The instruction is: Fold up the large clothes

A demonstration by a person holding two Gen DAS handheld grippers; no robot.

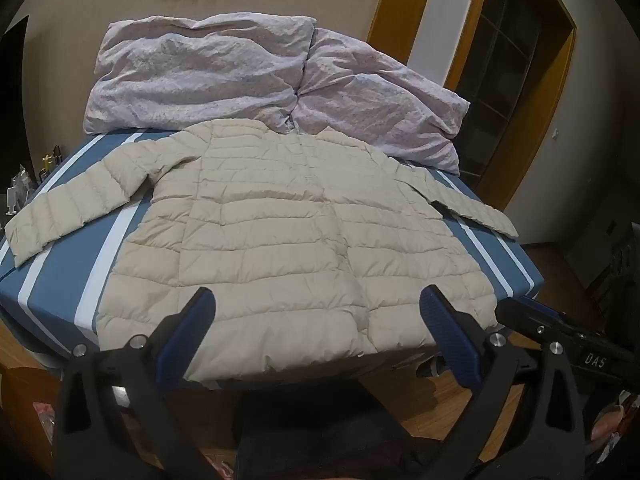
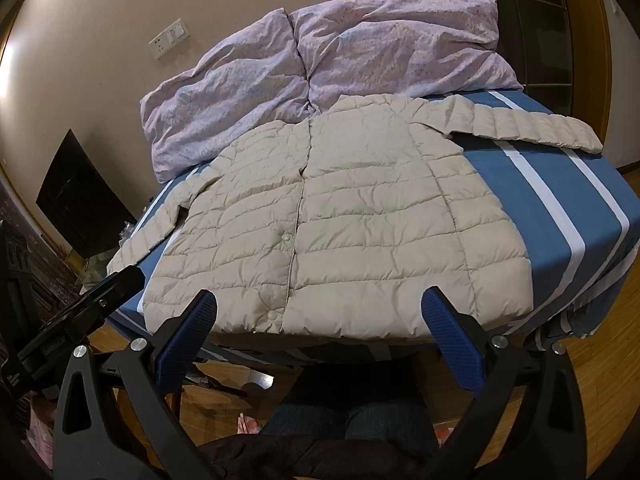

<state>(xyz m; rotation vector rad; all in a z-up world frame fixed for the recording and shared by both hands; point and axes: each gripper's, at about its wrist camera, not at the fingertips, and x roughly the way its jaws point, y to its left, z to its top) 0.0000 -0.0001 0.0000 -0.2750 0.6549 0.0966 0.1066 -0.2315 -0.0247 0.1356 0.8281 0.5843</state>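
The puffy cream quilted jacket (image 2: 340,216) looks soft, light and slippery; grab a sleeve. The left gripper (image 1: 318,334) and right gripper (image 2: 320,334) are wide open, holding nothing.

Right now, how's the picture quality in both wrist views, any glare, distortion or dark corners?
Left wrist view: strong fisheye bending, black corners, dim warm light, jacket sharp. Right wrist view: same curvature, bright glare on the wall upper left, jacket clear.

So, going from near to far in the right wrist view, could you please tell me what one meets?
Right claw → jacket on the striped bed → pillows → wall with its socket.
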